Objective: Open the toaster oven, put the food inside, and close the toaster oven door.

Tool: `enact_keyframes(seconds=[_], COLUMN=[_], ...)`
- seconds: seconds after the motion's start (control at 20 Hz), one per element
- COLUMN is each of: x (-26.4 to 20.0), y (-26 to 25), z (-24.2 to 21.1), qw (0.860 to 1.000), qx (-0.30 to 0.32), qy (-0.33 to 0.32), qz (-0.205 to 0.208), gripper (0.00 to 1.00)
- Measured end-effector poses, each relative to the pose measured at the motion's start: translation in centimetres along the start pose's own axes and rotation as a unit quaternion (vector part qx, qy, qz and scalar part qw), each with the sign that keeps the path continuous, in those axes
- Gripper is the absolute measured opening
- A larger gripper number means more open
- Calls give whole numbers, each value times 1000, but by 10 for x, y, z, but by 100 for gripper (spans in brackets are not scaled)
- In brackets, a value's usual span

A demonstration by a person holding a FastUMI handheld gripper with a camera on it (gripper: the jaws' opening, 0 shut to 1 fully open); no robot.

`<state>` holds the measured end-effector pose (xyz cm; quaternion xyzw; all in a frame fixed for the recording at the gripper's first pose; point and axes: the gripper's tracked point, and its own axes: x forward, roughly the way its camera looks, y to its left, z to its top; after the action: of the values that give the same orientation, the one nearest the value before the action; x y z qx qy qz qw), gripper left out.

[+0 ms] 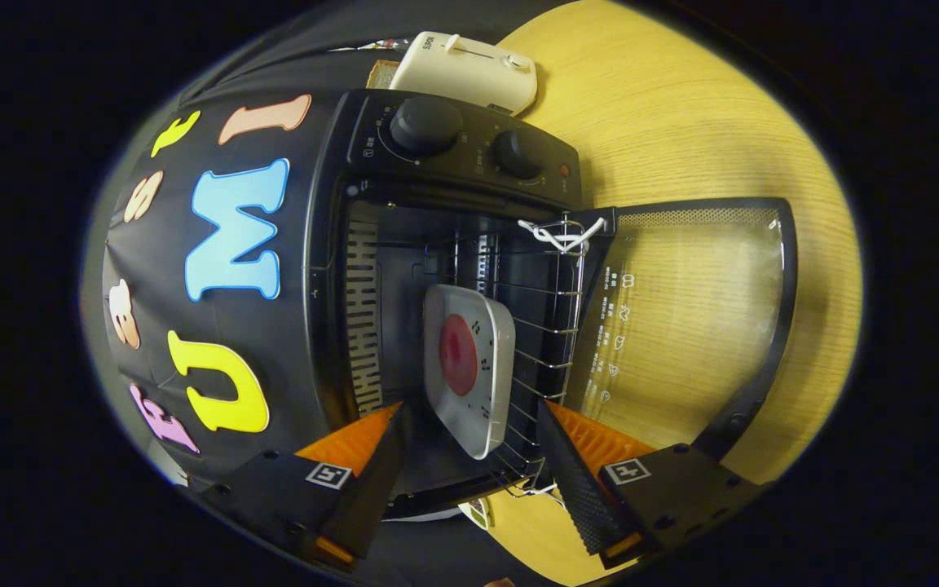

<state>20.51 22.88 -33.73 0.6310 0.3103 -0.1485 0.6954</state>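
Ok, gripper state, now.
Gripper: open, holding nothing; its fingers stand apart on either side of the near end of the plate, which lies on the wire rack in the toaster oven.

The hand-held two-finger gripper (469,456) is rolled sideways, its jaws spread wide apart and gripping nothing, both fingers (372,456) bare.

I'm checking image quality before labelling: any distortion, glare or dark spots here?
Gripper view: strong fisheye bending, so the toaster oven looks rotated and bowed; soft glare hazes the open glass door; the cavity is dim, yet the plate reads sharply; the open gripper is in focus.
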Motion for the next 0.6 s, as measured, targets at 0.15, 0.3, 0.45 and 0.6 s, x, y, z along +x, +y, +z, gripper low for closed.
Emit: enact_keyframes(seconds=[0.15, 0.3, 0.45, 0.6], x=[-21, -46, -69, -90], y=[-1, -9, -19, -37], z=[-6, -11, -11, -12], qw=[998, 989, 977, 955], qx=[-58, -136, -202, -284], qy=[29, 54, 66, 80], qz=[2, 3, 2, -8], gripper=[97, 97, 97, 97])
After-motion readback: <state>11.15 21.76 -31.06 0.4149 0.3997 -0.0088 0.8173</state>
